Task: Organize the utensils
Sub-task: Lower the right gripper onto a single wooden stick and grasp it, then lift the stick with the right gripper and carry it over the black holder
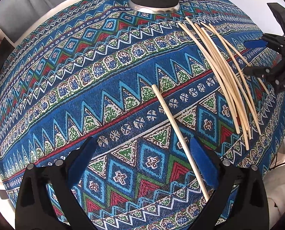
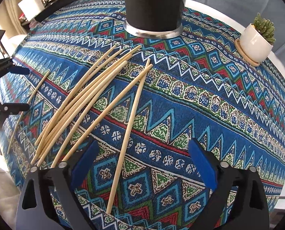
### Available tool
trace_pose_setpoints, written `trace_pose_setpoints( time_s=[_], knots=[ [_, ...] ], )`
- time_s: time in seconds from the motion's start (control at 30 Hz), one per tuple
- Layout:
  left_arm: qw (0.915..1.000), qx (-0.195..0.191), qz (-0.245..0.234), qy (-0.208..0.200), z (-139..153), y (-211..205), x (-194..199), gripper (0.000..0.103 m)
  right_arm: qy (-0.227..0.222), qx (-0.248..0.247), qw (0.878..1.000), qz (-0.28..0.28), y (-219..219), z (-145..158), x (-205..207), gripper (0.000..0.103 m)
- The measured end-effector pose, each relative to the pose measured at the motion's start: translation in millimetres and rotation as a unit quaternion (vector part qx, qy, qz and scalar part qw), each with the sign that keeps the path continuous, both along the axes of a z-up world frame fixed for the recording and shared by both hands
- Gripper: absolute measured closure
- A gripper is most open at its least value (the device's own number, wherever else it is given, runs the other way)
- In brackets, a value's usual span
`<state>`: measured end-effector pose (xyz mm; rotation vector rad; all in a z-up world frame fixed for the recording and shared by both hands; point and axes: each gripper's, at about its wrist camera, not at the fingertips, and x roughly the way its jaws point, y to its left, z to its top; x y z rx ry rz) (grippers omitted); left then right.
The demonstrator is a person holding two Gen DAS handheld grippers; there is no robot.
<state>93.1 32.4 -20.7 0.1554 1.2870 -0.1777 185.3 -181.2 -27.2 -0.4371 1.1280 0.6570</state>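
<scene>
Bamboo chopsticks (image 2: 88, 103) lie on patterned cloth (image 2: 199, 99).

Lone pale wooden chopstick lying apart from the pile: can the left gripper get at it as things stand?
Probably yes. The lone pale wooden chopstick already lies on the patterned blue tablecloth between the open fingers of the left gripper, close to one pad, with nothing over it.

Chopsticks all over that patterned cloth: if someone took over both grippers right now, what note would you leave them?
Left gripper: open, nothing held, one lone chopstick lying between its fingers.
Right gripper: open, empty, straddling another chopstick.
Main chopstick pile lies loose on the tablecloth, in front of the black cup.
Done: no chopstick shows in the cup; its inside is out of view.
Left: gather them all.
</scene>
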Motion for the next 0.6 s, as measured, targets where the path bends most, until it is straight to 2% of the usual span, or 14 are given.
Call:
trace_pose_setpoints(
  time_s=[0.03, 0.07, 0.1, 0.13, 0.17, 0.27, 0.4, 0.6],
  knots=[
    [1.0, 0.0, -0.002, -0.001, 2.4, 1.3, 1.0, 0.02, -0.004, 0.006, 1.0, 0.002, -2.6, 4.7, 0.1, 0.083],
    [1.0, -0.002, -0.004, -0.003, 7.6, 6.0, 2.3, 0.038, -0.001, 0.009, 1.0, 0.002, -6.1, 7.0, 1.7, 0.098],
    [1.0, -0.002, -0.007, -0.005, 11.9, 9.3, 1.7, 0.051, 0.006, 0.011, 1.0, -0.002, -10.5, 6.4, 4.5, 0.098],
    [1.0, -0.006, -0.007, -0.003, 14.8, 14.2, 1.7, 0.085, 0.016, 0.021, 1.0, -0.003, -15.9, 6.0, 7.1, 0.098],
    [0.9999, -0.013, -0.001, 0.005, 15.2, 20.6, 2.4, 0.095, 0.02, 0.028, 0.999, -0.001, -19.5, 5.7, 8.5, 0.098],
    [0.9988, -0.046, 0.019, 0.005, 14.4, 37.8, -1.8, 0.098, 0.026, 0.06, 0.998, -0.015, -32.5, 3.2, 6.3, 0.098],
    [0.9972, -0.066, 0.03, -0.019, 15.1, 49.6, -9.7, 0.098, 0.014, 0.11, 0.993, -0.032, -56.9, 5.0, -2.5, 0.098],
    [0.9915, -0.091, 0.051, -0.078, 29.9, 70.8, -19.7, 0.098, -0.024, 0.171, 0.983, -0.058, -89.6, 23.0, -9.6, 0.098]
  ],
)
